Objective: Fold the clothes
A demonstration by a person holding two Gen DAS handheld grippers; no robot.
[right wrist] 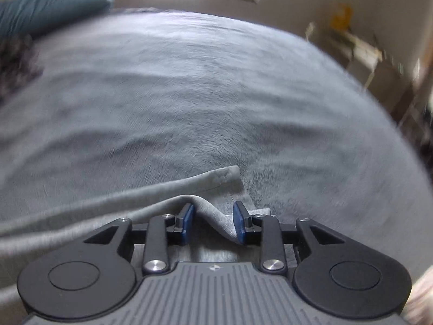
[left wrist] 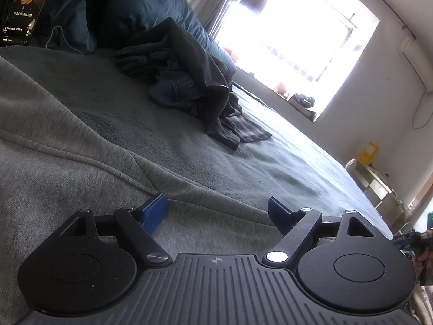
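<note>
A light grey sweatshirt-like garment (left wrist: pixel 67 162) lies spread on the bed, and my left gripper (left wrist: pixel 216 205) hovers just above it. Its blue pads (left wrist: pixel 155 212) stand wide apart and open, with nothing between them. In the right wrist view the same grey garment (right wrist: pixel 81 211) ends in a hemmed edge (right wrist: pixel 216 174) on the blanket. My right gripper (right wrist: pixel 213 216) points down at it with the jaws partly apart. A raised fold of the grey fabric (right wrist: pixel 216 223) runs slanting across the gap between the pads, which do not pinch it.
A grey-green fleece blanket (left wrist: pixel 189 151) (right wrist: pixel 216 94) covers the bed. A pile of dark clothes and jeans (left wrist: pixel 194 81) lies further back, with blue pillows (left wrist: pixel 140 0) and a lit phone (left wrist: pixel 24 8) beyond. A shelf unit (left wrist: pixel 379 187) stands past the bed's right edge.
</note>
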